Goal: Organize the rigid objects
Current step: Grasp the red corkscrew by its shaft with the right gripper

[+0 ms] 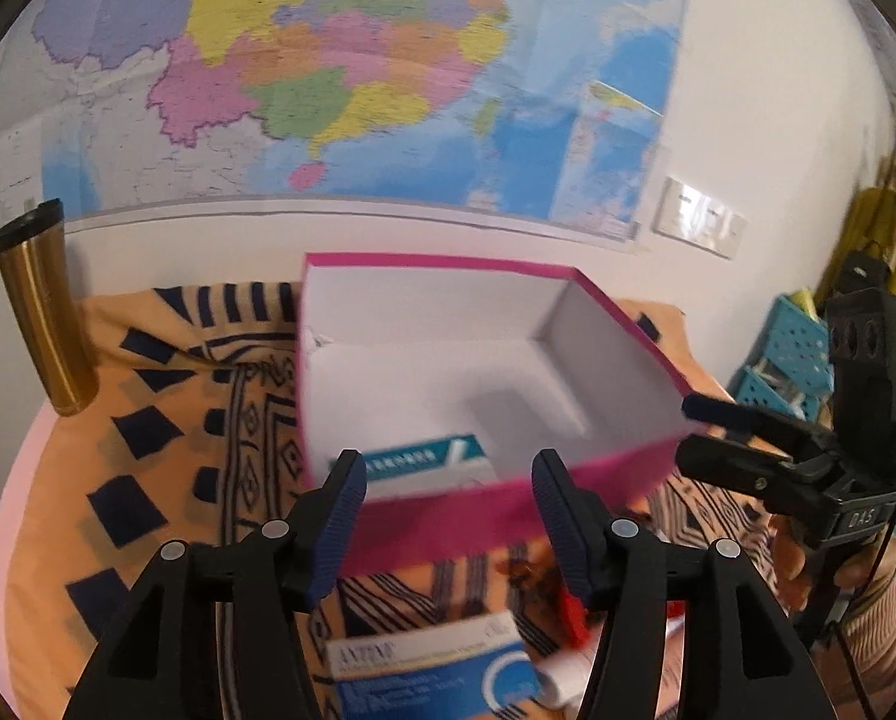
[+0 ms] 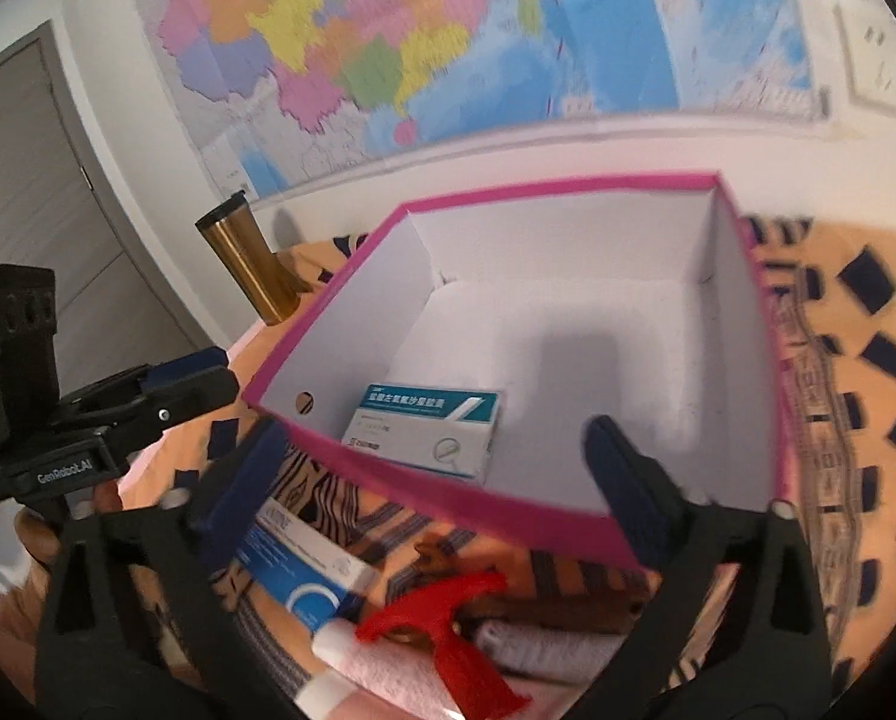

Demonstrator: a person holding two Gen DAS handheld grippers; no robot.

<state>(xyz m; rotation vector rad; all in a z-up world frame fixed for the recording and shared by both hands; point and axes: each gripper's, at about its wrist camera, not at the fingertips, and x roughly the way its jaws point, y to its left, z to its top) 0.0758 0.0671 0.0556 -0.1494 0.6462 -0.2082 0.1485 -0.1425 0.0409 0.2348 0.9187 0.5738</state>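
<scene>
Both empty: left gripper half open, right gripper wide. Grasp the blue-white medicine box squarely, then clear the pink box rim.

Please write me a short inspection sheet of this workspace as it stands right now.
Surface: table under an orange patterned cloth.
Job's things: pink box, open, holds one teal-white carton; blue-white carton and red-triggered spray bottle lie outside, in front.
Clutter: gold tumbler at the back.
Grippers: left gripper open, empty; right gripper open wide, empty.
Cables: thin black lead beside the right gripper.
Surroundings: wall map, grey door, blue crates.
</scene>
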